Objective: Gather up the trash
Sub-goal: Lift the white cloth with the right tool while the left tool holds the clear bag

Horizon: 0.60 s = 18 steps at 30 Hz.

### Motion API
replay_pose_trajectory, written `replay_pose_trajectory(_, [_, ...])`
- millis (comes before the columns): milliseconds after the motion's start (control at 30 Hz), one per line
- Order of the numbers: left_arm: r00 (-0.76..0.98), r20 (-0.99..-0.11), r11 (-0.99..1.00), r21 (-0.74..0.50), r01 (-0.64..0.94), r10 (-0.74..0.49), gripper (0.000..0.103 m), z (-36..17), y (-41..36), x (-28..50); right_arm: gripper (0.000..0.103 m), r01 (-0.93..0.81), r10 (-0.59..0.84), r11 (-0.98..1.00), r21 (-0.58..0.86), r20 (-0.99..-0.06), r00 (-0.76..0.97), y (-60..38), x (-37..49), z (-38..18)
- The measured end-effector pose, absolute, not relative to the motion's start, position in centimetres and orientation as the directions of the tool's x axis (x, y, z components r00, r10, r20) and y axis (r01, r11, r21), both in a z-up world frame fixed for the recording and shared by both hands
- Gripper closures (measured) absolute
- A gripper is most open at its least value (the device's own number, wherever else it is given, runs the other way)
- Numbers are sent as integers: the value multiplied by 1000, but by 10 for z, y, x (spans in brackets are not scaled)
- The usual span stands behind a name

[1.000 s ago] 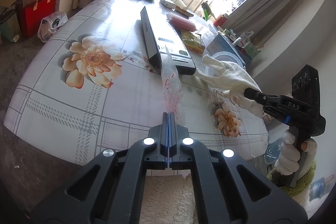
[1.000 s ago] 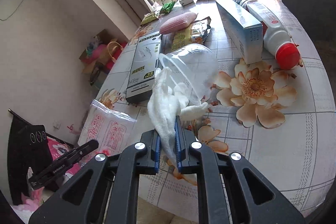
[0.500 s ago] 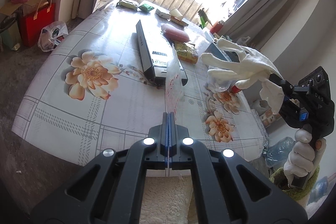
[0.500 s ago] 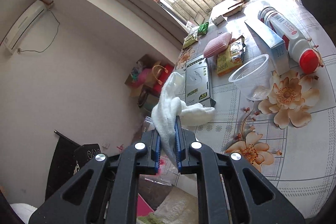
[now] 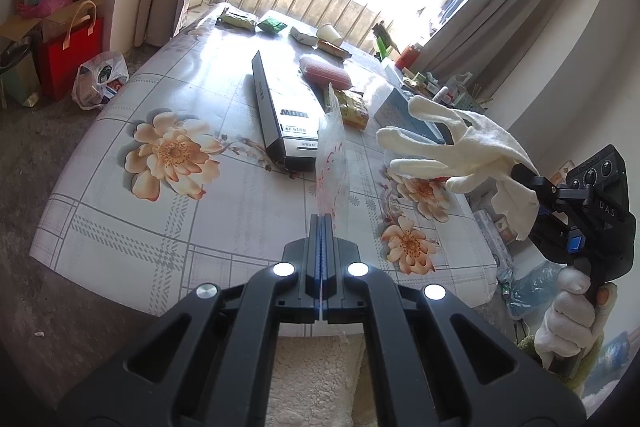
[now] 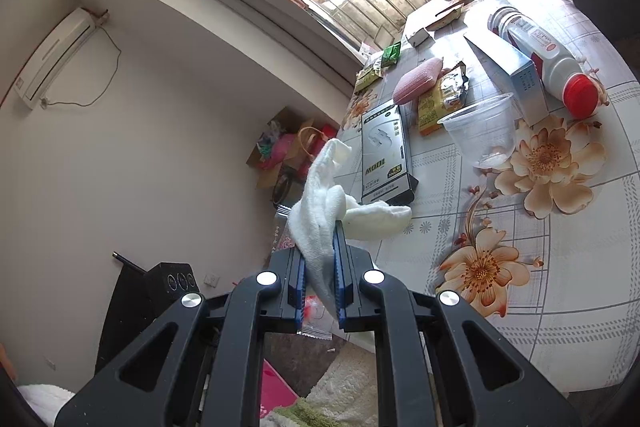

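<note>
Where jaws pinch: limp knit glove [image 6: 320,227], crinkly clear bag [image 5: 332,163].

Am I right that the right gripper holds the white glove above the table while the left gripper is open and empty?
Not quite: the left gripper is shut on the clear plastic bag, as the left wrist view shows. The right gripper does hold the white glove above the table.
</note>
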<state>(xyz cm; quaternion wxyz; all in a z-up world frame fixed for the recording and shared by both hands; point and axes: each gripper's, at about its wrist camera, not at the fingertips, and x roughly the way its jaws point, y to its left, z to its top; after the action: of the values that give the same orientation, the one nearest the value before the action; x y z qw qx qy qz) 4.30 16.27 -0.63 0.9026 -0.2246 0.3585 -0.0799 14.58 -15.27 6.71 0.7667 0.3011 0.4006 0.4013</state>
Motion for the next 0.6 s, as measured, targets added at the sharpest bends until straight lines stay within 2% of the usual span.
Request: replay_pose_trajectory(600, [755,-584,885,-465,-11,-297,103,7,167,36,91,-397,838,529,750,-388,385,-147,139,77])
